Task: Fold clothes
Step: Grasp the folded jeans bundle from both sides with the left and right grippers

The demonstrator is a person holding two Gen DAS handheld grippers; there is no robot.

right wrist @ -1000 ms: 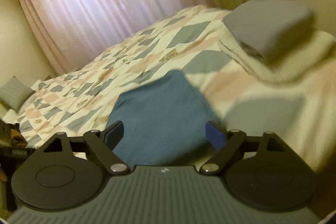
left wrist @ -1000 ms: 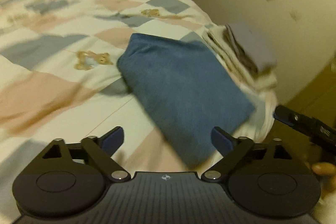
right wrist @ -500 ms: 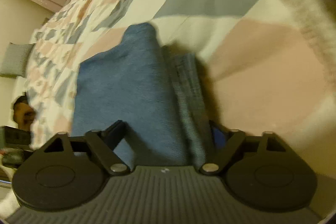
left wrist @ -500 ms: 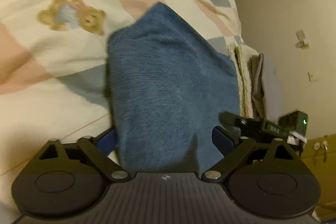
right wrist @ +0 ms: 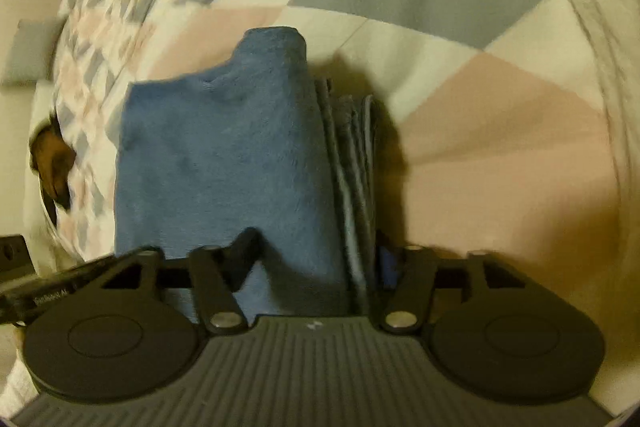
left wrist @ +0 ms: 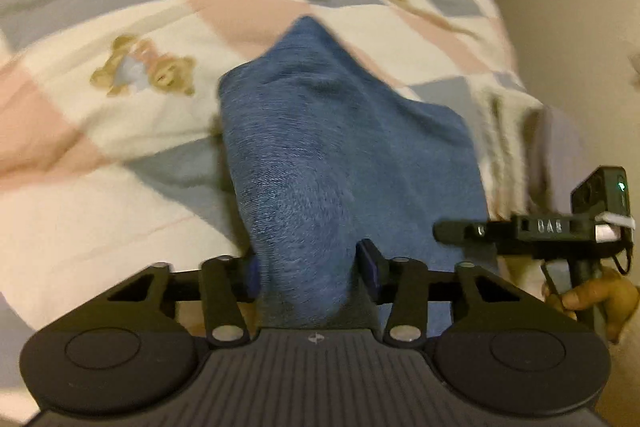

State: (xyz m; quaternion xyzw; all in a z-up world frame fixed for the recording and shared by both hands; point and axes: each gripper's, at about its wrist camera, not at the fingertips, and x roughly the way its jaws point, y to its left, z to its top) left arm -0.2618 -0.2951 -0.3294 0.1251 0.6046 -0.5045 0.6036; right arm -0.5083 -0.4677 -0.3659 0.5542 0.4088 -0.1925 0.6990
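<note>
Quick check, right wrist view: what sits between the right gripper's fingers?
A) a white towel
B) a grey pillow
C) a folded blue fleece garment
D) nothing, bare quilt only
C: the folded blue fleece garment runs down between the fingers of the right gripper, its stacked layered edges showing on the right side, lying on the checked pastel quilt. The gripper's jaws have just been closing on the cloth.

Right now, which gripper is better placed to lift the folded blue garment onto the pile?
Probably the right gripper: its jaws, just closing, straddle the blue garment's stacked open edges, gathering every layer. The left gripper only pinches a bulged fold.
</note>
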